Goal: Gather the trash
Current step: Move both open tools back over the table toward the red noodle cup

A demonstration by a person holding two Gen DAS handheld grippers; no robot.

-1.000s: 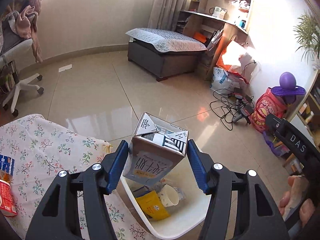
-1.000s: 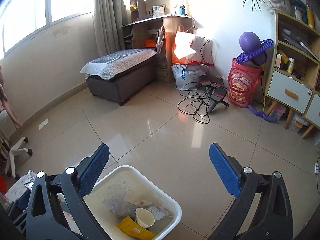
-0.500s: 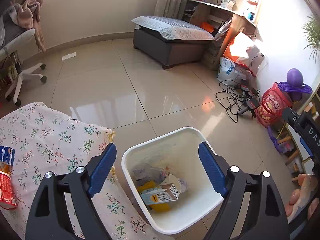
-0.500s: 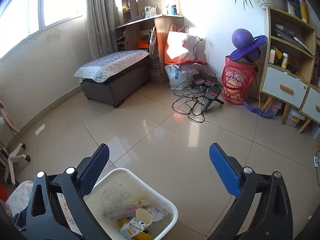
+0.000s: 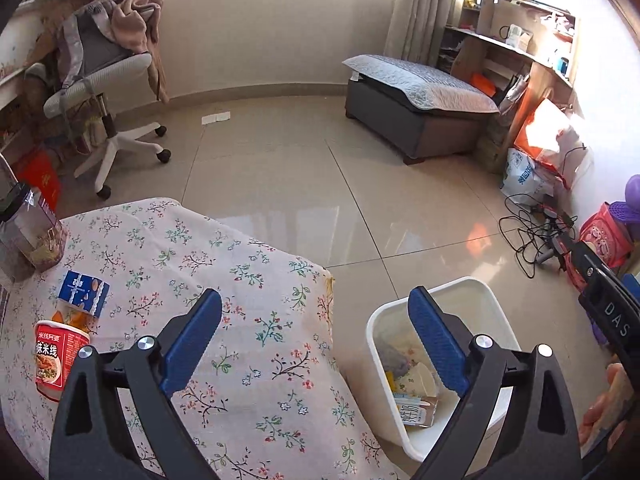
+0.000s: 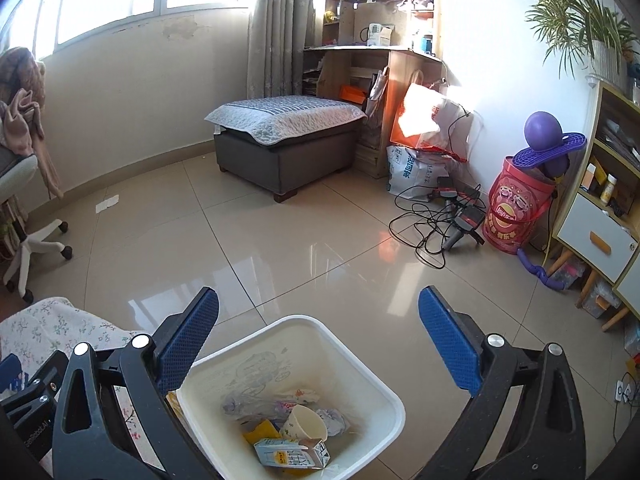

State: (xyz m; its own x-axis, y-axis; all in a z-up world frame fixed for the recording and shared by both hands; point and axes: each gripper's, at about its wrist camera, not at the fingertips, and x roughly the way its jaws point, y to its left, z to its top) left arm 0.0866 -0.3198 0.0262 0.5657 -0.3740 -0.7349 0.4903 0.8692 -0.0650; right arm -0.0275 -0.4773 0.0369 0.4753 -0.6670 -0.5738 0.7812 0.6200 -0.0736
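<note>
The left gripper (image 5: 316, 332) hangs with its jaws wide apart and nothing between them, over the edge of the floral tablecloth (image 5: 224, 280), and the right gripper (image 6: 318, 336) is equally spread and empty above the white bin (image 6: 372, 364). The bin stands on the floor just beside the table, at about 4 o'clock in the left wrist view, and already holds a milk carton (image 6: 292, 454), a paper cup (image 6: 308, 424), a yellow wrapper and crumpled plastic. The trash not yet collected lies at about 8 o'clock on the cloth: a red noodle cup (image 5: 58, 354) and, just beyond it, a small blue carton (image 5: 83, 292) with an orange packet between them. The likeliest trouble, I judge, is the noodle cup: it is wide and probably light, so an off-centre pinch could crush it or tip it, and dragging it might ruck the loose cloth. A clear jar (image 5: 28, 236) near 9 o'clock could be knocked on the reach. The cup reads "米线阿婆" and "米线"; the other gripper's body shows "DAS"; the red tub (image 6: 516, 212) by the shelf carries a Lay's logo.
</note>
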